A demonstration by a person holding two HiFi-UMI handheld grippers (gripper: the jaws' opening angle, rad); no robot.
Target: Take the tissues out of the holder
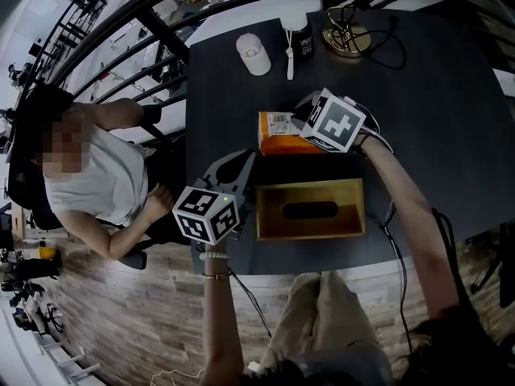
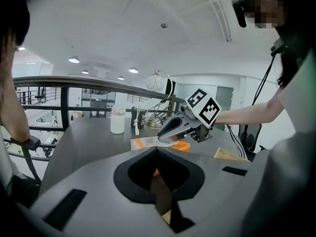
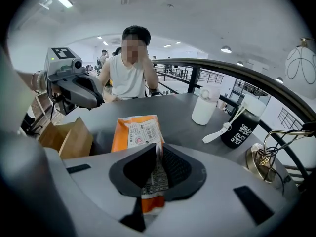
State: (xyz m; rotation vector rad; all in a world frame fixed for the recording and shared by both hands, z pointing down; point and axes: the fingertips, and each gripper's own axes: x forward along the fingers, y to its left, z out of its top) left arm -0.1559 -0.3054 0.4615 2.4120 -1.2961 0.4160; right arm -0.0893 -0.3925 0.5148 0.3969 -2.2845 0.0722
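Observation:
An orange tissue pack (image 1: 276, 133) lies flat on the dark table, just beyond the wooden holder (image 1: 310, 230), whose top slot shows dark. My right gripper (image 1: 304, 123) is at the pack's right end. In the right gripper view its jaws (image 3: 157, 149) are shut on the pack's near edge, and the pack (image 3: 134, 132) stretches away from them. My left gripper (image 1: 245, 161) hovers off the holder's left end with its jaws together and nothing in them. The left gripper view shows the right gripper (image 2: 170, 132) on the pack (image 2: 147, 142), with the holder's corner (image 2: 228, 155) at the right.
At the table's far side stand a white bottle (image 1: 253, 53), a black cup (image 1: 299, 37) with a white strap, and a brass lamp base (image 1: 346, 39) with cables. A person (image 1: 88, 175) sits off the table's left edge. A railing curves behind.

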